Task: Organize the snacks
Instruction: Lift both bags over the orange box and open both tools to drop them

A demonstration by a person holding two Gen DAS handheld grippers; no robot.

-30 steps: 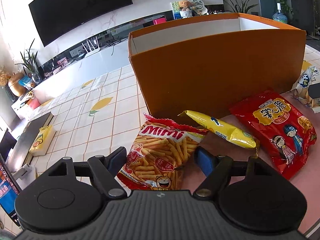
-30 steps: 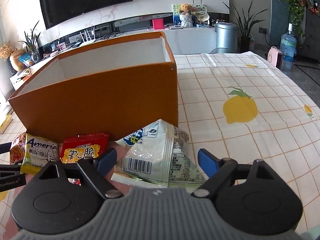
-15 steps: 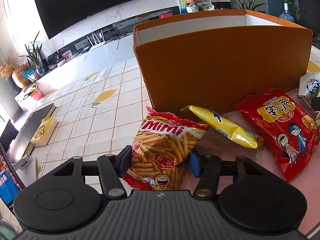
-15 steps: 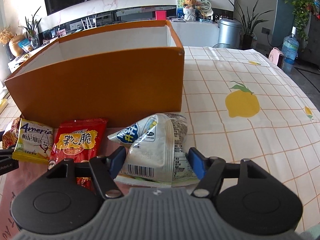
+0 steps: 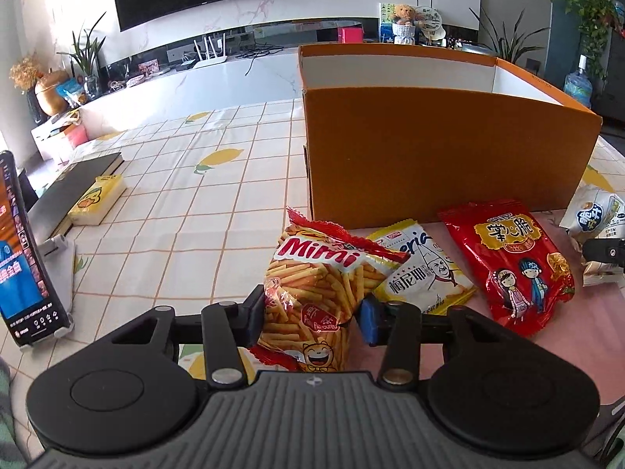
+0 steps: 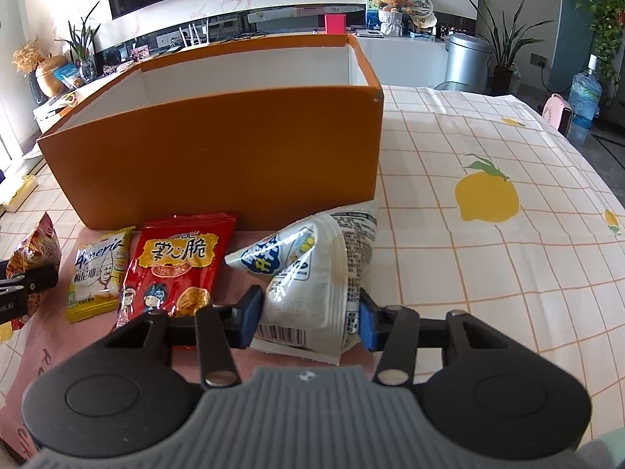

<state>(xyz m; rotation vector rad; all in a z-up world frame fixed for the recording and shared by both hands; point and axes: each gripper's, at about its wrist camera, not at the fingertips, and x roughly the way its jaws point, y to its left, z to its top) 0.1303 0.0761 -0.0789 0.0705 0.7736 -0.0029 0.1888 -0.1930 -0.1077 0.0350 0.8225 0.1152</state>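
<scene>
A Mimi snack-stick bag point(image 5: 316, 273) sits between the fingers of my left gripper point(image 5: 312, 312). Its jaws are closing and the pads press the bag's sides. My right gripper point(image 6: 308, 316) is also closing, its pads squeezing a white pouch point(image 6: 308, 273) with a blue logo. Between the two lie a yellow-white packet point(image 5: 422, 269) and a red bag point(image 5: 511, 262), flat on a pink mat. Right behind all the snacks stands an open orange box point(image 5: 429, 156) with a white inside. The right wrist view shows that box point(image 6: 218, 156) as well.
A phone on a stand point(image 5: 23, 265) is at the left edge. A dark book with a yellow pack point(image 5: 97, 203) on it lies further back left. The lemon-print tablecloth point(image 6: 488, 195) stretches to the right of the box.
Both pairs of jaws have narrowed onto their bags. The left wrist view has rolled and shifted. The yellow-white packet, earlier seen on edge beside the Mimi bag, now lies face up.
</scene>
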